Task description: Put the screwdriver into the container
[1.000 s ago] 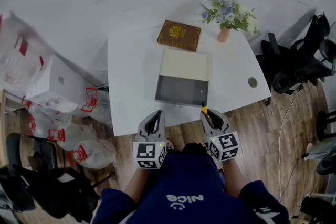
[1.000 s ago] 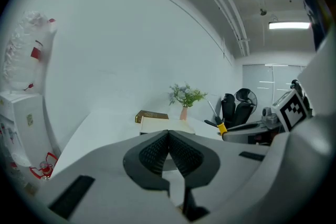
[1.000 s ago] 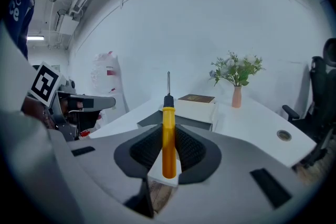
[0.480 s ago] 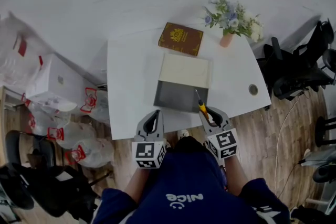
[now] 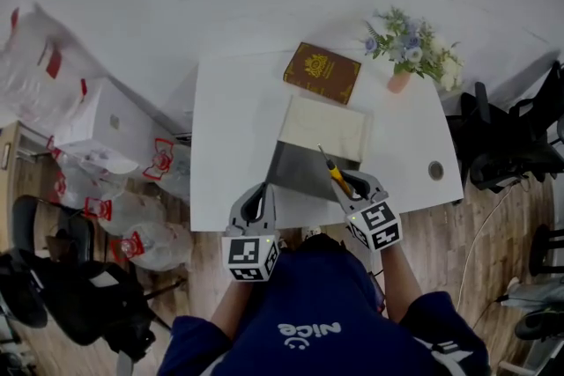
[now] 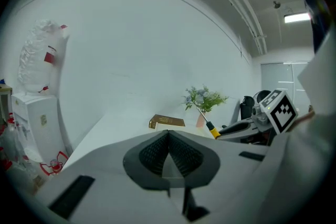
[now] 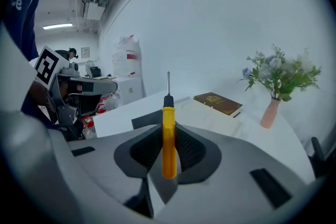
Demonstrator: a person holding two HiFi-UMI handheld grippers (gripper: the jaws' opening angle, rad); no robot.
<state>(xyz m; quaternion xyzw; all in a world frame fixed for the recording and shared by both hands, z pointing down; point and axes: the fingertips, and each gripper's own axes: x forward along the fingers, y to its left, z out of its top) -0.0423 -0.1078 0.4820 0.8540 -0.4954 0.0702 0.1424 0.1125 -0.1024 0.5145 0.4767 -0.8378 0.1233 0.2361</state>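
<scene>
A screwdriver (image 5: 336, 175) with a yellow handle (image 7: 168, 115) is clamped in my right gripper (image 5: 350, 185), its metal shaft pointing forward and up. The shaft tip hangs over the near right part of the grey container (image 5: 300, 172), whose cream lid (image 5: 324, 128) lies open behind it. In the right gripper view the right gripper (image 7: 168, 139) grips the handle between its pads, with the container (image 7: 144, 120) beyond. My left gripper (image 5: 256, 201) hovers at the table's front edge, left of the container. In its own view the left gripper (image 6: 168, 136) has its jaws together and empty.
On the white table (image 5: 231, 145) a brown book (image 5: 322, 72) lies behind the container and a pink vase of flowers (image 5: 411, 50) stands at the back right. A round cable hole (image 5: 435, 170) sits near the right edge. Plastic bags (image 5: 106, 154) crowd the left, black chairs (image 5: 515, 145) the right.
My right gripper has carried the screwdriver forward from the table's front edge to over the container's near side. The head view has shifted, so the table sits further right. The left gripper has barely moved.
</scene>
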